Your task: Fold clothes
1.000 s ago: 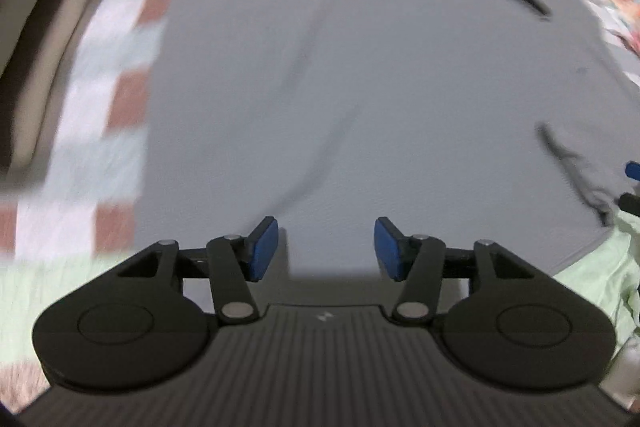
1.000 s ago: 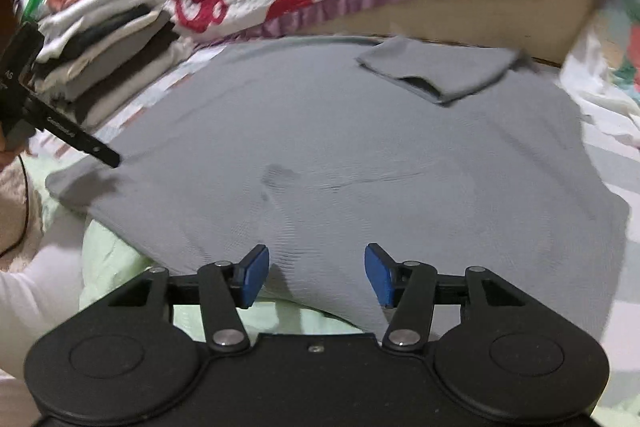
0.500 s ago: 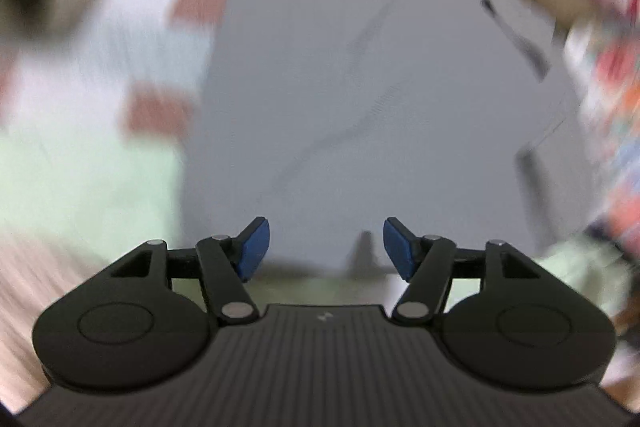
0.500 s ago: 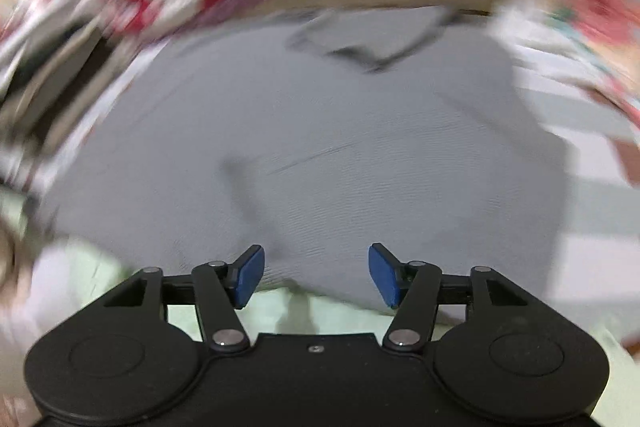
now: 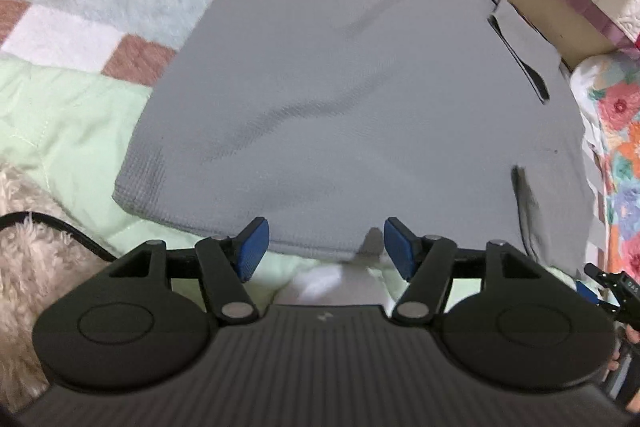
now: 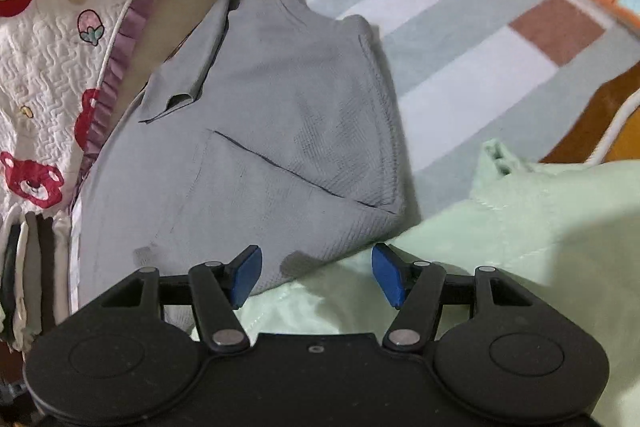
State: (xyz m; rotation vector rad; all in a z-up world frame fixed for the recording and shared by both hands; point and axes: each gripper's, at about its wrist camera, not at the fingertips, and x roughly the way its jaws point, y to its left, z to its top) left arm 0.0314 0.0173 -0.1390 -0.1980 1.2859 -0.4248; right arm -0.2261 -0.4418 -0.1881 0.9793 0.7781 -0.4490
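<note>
Left wrist view is showing the left gripper [image 5: 323, 247] hovering, jaws having just been opening and empty, at the six o'clock hem of the grey shirt [image 5: 360, 87] lying flat on the green quilt [image 5: 60, 115]. The right gripper [image 6: 316, 275], jaws likewise empty, is nearing the shirt's corner; next, both need pinching the hem.

The left black two-finger gripper with blue pads [image 5: 323, 247] points steeply down, its jaws apart, having just been opening, nothing between them; the right black gripper [image 6: 316, 273] stands likewise, empty
</note>
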